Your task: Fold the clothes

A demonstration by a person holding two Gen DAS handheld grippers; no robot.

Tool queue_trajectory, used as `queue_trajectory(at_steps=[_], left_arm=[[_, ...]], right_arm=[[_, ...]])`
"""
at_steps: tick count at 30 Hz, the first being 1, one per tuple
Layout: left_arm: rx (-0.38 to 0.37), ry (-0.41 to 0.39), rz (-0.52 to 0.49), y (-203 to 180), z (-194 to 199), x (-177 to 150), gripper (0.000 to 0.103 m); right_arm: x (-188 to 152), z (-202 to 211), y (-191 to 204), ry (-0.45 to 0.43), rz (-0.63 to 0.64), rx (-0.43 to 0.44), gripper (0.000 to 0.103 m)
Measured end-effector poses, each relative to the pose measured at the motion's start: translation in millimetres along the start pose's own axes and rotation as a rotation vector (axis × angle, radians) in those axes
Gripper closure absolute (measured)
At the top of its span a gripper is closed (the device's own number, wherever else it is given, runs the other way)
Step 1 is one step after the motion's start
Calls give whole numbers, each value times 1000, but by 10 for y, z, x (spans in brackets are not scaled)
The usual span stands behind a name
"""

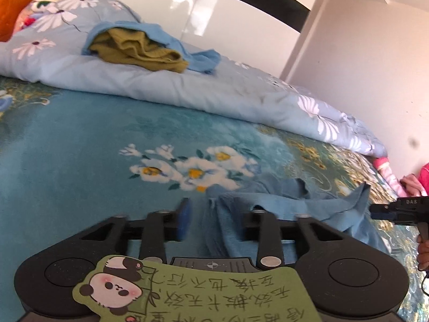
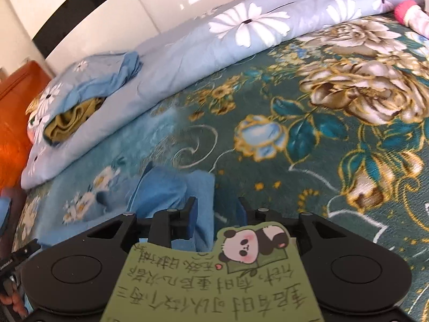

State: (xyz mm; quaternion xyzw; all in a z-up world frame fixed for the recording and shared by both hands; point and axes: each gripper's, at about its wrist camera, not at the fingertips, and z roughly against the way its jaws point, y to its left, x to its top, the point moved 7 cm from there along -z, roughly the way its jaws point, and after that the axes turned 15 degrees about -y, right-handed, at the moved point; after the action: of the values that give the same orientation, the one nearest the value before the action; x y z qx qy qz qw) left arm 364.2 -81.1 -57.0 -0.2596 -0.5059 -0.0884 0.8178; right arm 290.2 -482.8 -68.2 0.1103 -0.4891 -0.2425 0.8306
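On the bed, a crumpled blue garment (image 1: 289,201) lies on the teal floral blanket (image 1: 80,147), right in front of both tools. Left gripper (image 1: 214,214) has its jaws parted; the blue cloth sits between and over toward the right-hand finger, one blue pad (image 1: 185,220) stands clear on the bare blanket, and whether the far pad still touches fabric can't be told. Right gripper (image 2: 217,214) shows its fingers apart too, the garment's edge running up between them, not pinched as far as can be seen. Each tool carries a green panda note (image 1: 187,289) with handwritten Chinese characters, upside down to the camera and too smeared to read out; the other tool's black body at the left view's edge bears small letters that look like "DAS". Behind, a folded pale flowered quilt (image 1: 187,91) lines the far side, with an olive garment (image 1: 139,51) wrapped in blue cloth on top. Between quilt and garment the blanket lies flat and open; its edge drops off at the right.
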Motion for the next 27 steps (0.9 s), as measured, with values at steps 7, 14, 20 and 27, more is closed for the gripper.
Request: queue_trajectory(at_steps=[7, 14, 20, 27], left_arm=[[-60, 48, -149, -118, -140, -61, 56], [-126, 68, -203, -17, -33, -86, 45], [-153, 75, -245, -45, -105, -89, 45], [-198, 106, -405, -177, -262, -97, 44]], right_arm=[[56, -167, 366, 3, 136, 40, 58], [103, -383, 406, 23, 154, 50, 58], [79, -515, 391, 42, 119, 82, 92], [105, -510, 338, 14, 126, 47, 99]])
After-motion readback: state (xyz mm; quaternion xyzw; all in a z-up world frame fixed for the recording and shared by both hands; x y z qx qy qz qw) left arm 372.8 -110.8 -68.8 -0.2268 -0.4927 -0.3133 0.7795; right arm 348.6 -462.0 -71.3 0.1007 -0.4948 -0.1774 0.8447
